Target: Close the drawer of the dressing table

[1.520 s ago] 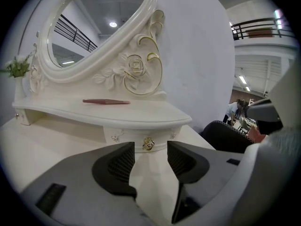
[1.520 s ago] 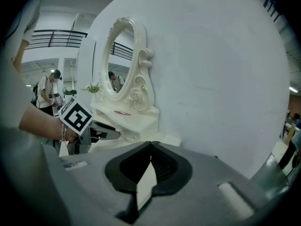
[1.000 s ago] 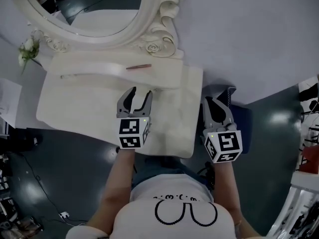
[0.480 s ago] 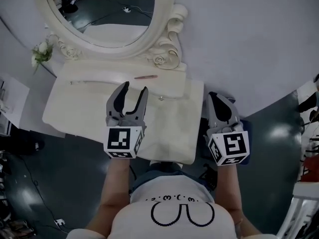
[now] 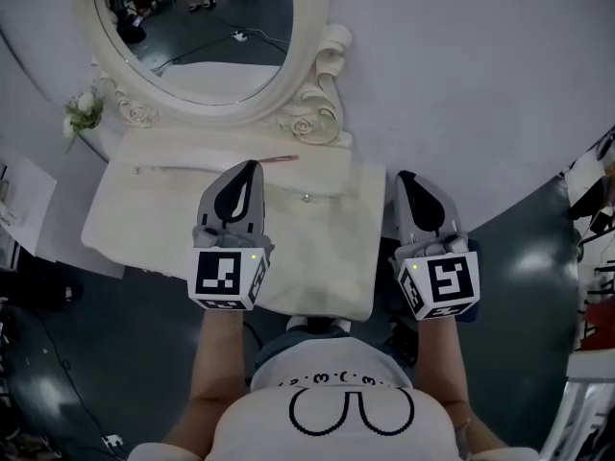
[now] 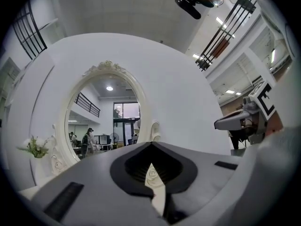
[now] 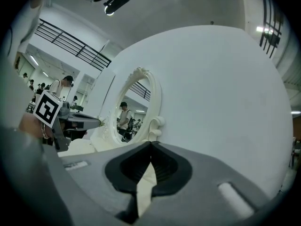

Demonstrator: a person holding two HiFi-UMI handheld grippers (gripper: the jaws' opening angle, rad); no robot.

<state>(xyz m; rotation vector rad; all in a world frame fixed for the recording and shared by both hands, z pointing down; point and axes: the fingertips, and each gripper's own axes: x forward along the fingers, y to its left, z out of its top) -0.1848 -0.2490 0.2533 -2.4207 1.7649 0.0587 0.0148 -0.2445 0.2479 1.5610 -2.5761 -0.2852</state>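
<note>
The left tongs, spread a moment ago, are now pressed together on nothing, as are the right tongs. The drawer is seen flush in the counter, apparently closed.

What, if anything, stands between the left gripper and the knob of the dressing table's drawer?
Nothing visible. The left gripper, shut and empty, is held over the tabletop just left of the drawer knob, with only bare surface between them. A thin reddish stick lies on the shelf behind, off that line.
</note>
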